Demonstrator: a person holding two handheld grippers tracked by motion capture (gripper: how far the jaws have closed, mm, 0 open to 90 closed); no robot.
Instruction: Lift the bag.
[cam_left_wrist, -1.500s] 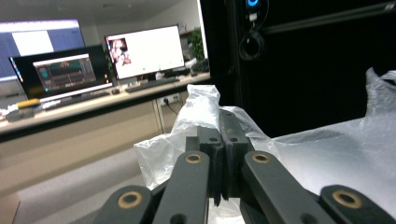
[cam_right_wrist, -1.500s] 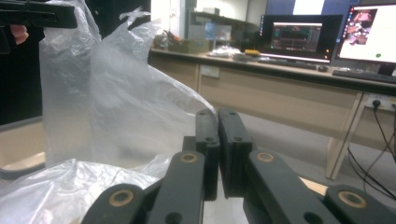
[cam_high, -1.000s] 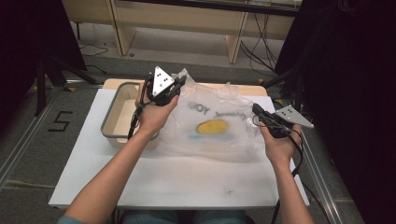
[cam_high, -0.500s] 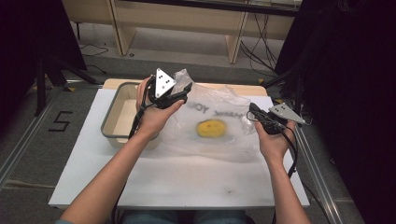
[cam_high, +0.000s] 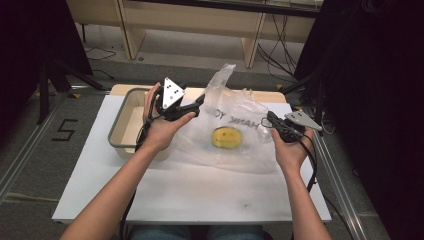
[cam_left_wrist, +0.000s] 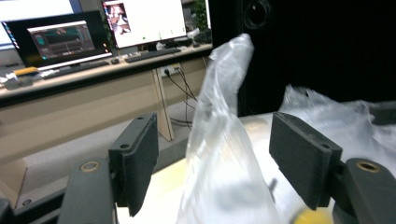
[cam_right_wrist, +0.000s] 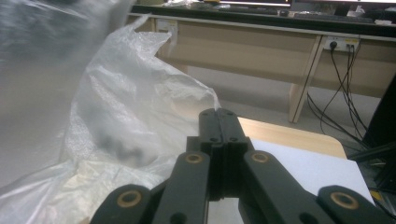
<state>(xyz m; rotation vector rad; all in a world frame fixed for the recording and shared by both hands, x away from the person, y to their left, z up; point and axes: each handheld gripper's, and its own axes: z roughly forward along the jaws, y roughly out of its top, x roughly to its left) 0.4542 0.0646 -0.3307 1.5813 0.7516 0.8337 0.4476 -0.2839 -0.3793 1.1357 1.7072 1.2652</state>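
Note:
A clear plastic bag (cam_high: 240, 117) with dark lettering lies on the white board (cam_high: 200, 192), a round yellow thing (cam_high: 226, 137) inside it. My left gripper (cam_high: 199, 102) hovers at the bag's left side. Its jaws have just been opening and now stand open in the left gripper view (cam_left_wrist: 215, 158). A twisted handle of the bag (cam_left_wrist: 224, 107) rises free between the pads, and neither pad presses on it. My right gripper (cam_high: 270, 121) is at the bag's right edge, jaws shut (cam_right_wrist: 218, 114), with the edge of the film (cam_right_wrist: 154, 107) running into their tips.
A shallow beige bin (cam_high: 119, 131) stands at the left end of the board, just under my left wrist. Wooden desk legs (cam_high: 252, 47) and cables (cam_high: 280, 60) are beyond the table. Dark curtains hang at both sides.
The left jaws have opened and let go of the bag's handle, which now stands upright on its own. The bag has settled lower. The right gripper stays shut at its edge.

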